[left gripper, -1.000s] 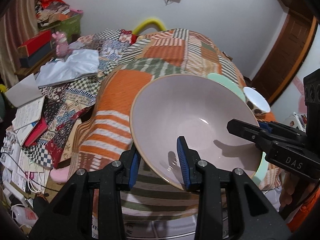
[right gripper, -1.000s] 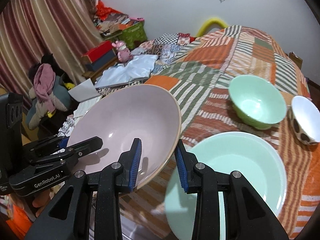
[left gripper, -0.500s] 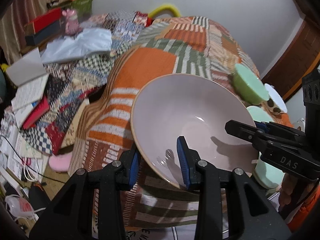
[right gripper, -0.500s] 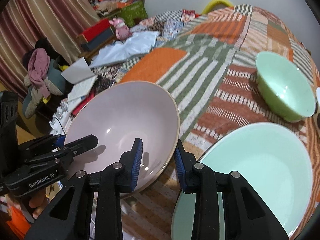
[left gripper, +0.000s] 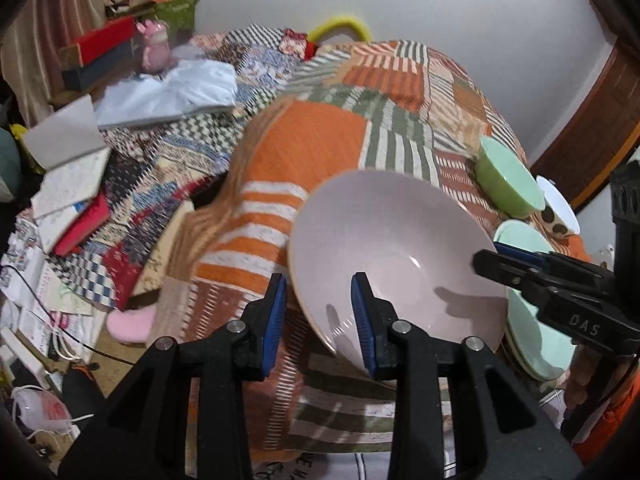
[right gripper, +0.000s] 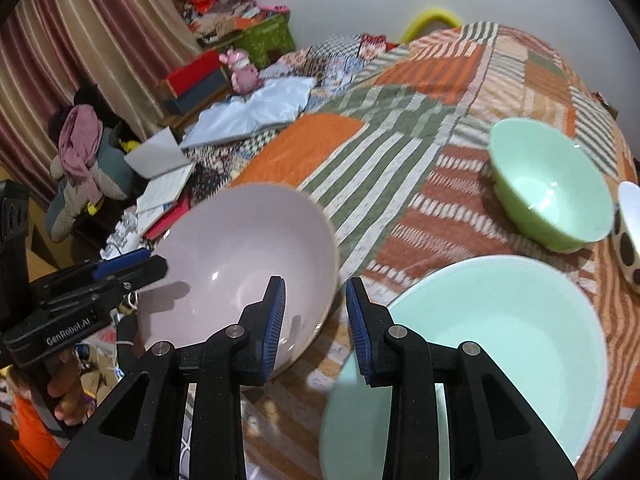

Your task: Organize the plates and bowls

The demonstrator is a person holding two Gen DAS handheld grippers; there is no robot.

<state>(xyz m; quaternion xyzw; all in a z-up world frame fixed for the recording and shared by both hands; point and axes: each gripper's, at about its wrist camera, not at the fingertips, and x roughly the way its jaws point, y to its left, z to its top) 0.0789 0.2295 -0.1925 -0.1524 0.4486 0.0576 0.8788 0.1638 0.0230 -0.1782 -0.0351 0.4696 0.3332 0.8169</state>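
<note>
A large pink bowl (left gripper: 400,248) hangs tilted over the near edge of the quilted bed (right gripper: 400,140). My left gripper (left gripper: 320,320) has the bowl's near rim between its blue pads, and its jaws are closing on it. The right gripper (right gripper: 316,320) is shut on the opposite rim of the same pink bowl (right gripper: 240,248). Each wrist view shows the other gripper across the bowl, the left gripper (right gripper: 120,268) and the right gripper (left gripper: 500,256). A mint plate (right gripper: 500,340) lies on the bed just right of the bowl.
Behind the plate stand a green bowl (right gripper: 552,188) and a white spotted bowl (right gripper: 628,240). Left of the bed, the floor holds books (left gripper: 72,200), papers, a white cloth (left gripper: 172,92) and a pink toy (left gripper: 154,46). A wooden door (left gripper: 592,128) is at the right.
Both grippers have carried the pink bowl lower and nearer the bed's front edge. The green bowl and spotted bowl have come into the left wrist view.
</note>
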